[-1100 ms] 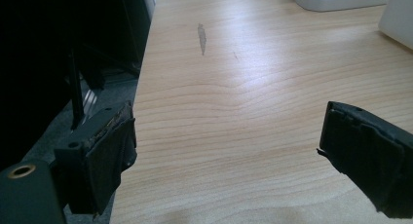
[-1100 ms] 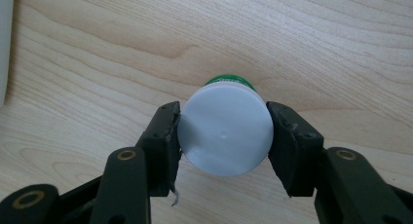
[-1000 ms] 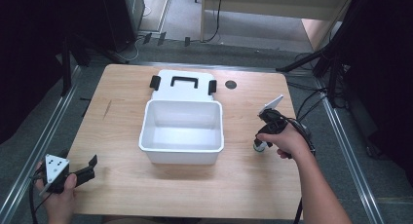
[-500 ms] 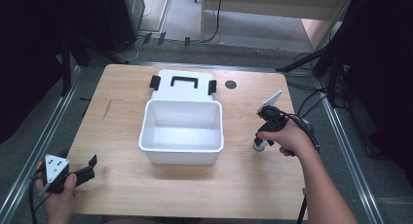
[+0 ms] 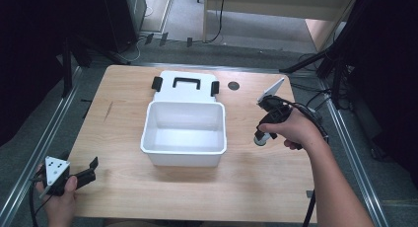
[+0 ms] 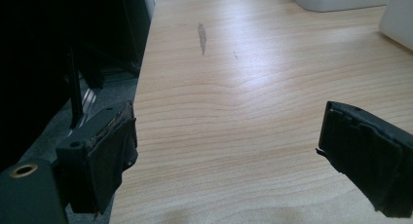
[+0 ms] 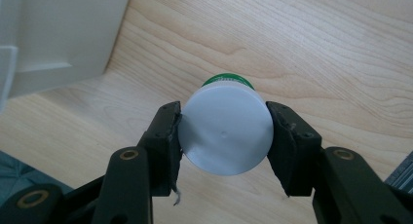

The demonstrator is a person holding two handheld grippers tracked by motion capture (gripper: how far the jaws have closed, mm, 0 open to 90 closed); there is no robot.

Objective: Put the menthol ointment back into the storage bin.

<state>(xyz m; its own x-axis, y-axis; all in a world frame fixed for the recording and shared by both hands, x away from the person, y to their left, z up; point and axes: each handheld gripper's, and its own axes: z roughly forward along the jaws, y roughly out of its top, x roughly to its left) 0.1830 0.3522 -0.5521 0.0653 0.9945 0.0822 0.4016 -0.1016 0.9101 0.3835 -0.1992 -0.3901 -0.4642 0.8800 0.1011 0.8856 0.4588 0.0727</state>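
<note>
A small bottle [image 7: 225, 136] with a white cap and a green label is clamped between the two black pads of my right gripper [image 7: 225, 142]. In the high view the bottle [image 5: 261, 137] hangs off the wood, to the right of the white bin [image 5: 184, 133], with my right gripper [image 5: 263, 134] shut on it and pointing down. My left gripper [image 5: 87, 169] rests near the table's front left corner, jaws spread wide. Nothing lies between its pads [image 6: 109, 156], only bare wood.
The open white bin is in the middle of the wooden table [image 5: 256, 182], its lid [image 5: 186, 86] with a black handle and latches lying flat behind it. A dark round hole [image 5: 233, 85] marks the tabletop behind the bottle. Metal rails run along both table sides.
My right gripper has risen with the bottle, lifting it off the table. The left gripper has stayed where it was.
</note>
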